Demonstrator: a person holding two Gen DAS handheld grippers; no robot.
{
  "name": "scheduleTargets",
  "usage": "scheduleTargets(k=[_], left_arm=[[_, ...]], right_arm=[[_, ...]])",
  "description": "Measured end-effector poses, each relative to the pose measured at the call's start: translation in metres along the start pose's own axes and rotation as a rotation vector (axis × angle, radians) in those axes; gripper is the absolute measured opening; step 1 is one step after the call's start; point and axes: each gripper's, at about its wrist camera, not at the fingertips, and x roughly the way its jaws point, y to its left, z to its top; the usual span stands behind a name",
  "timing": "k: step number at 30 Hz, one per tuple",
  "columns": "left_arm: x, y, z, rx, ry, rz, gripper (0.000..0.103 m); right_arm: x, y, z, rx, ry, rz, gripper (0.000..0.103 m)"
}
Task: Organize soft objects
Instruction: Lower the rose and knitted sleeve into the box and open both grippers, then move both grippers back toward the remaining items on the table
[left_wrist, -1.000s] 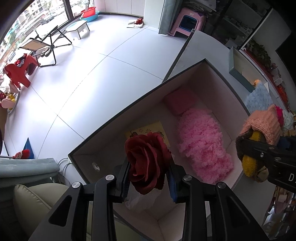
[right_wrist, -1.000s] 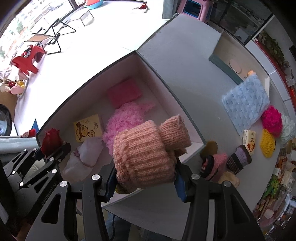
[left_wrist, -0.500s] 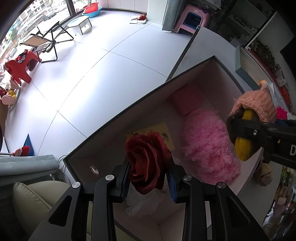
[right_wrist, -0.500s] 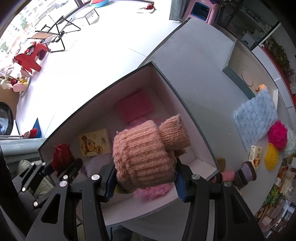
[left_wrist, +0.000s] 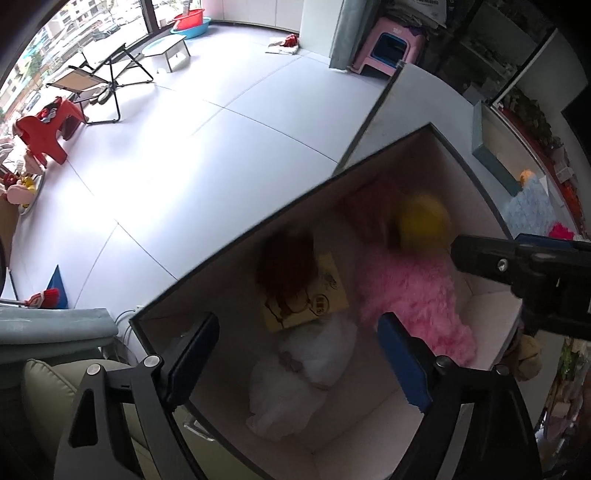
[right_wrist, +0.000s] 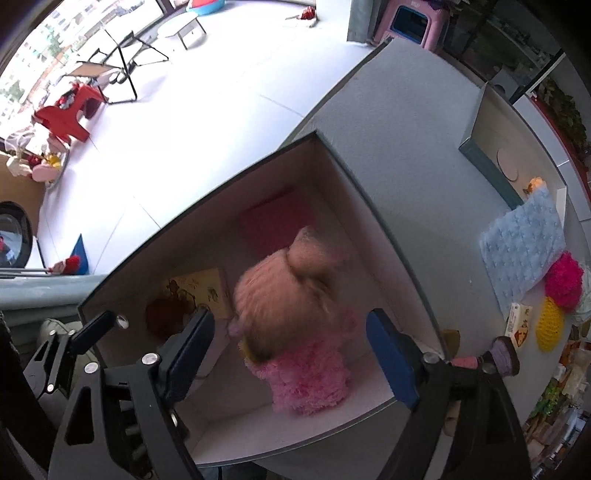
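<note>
Dropping into the box at this moment are two soft things: the red rose, blurred, over the yellow card, and the peach knitted hat, also blurred, above the fluffy pink piece. I cannot tell if they already rest on the bottom or are in the air.

Your left gripper is wide apart and holds nothing; its blue pads stand on both sides of the white bag that lies in the box. Your right gripper is also spread fully and empty, just over the near part of the box.

Inside the box you already have the pink square cloth at the far end, the fluffy pink piece, the yellow card and the white bag. So a good part of the work seems done.

What is left, as far as I can judge, lies on the grey table to your right: the light blue blanket, the magenta pompom, the yellow net piece, and a purple knitted thing near the box corner. A small carton is there too, but it looks not soft.
</note>
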Motion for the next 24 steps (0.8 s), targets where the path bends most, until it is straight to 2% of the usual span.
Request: scheduleTargets(k=[1,4,8,13,14,24], left_arm=[[0.001,0.0,-0.001,-0.002,0.005,0.004,0.103],[0.004,-0.001,-0.007,-0.015,0.022,0.005,0.103],[0.008,-0.007,-0.018,-0.011,0.049,-0.002,0.103],[0.005,-0.018,-0.026,0.04,0.071,0.002,0.103],[0.004,-0.019,-0.027,0.047,0.075,0.005,0.103],[-0.014,-0.055,-0.041,0.194,0.087,0.027,0.103]], right_arm=[[-0.001,-0.002,-0.001,0.004,-0.006,-0.003,0.087],[-0.005,-0.012,-0.01,0.023,-0.019,-0.003,0.093],[-0.007,-0.03,-0.031,0.067,-0.019,0.006,0.094],[-0.011,-0.047,-0.062,0.122,-0.012,0.013,0.095],[-0.012,-0.049,-0.07,0.133,-0.011,0.018,0.102],[-0.012,-0.076,-0.137,0.229,0.017,0.054,0.103]])
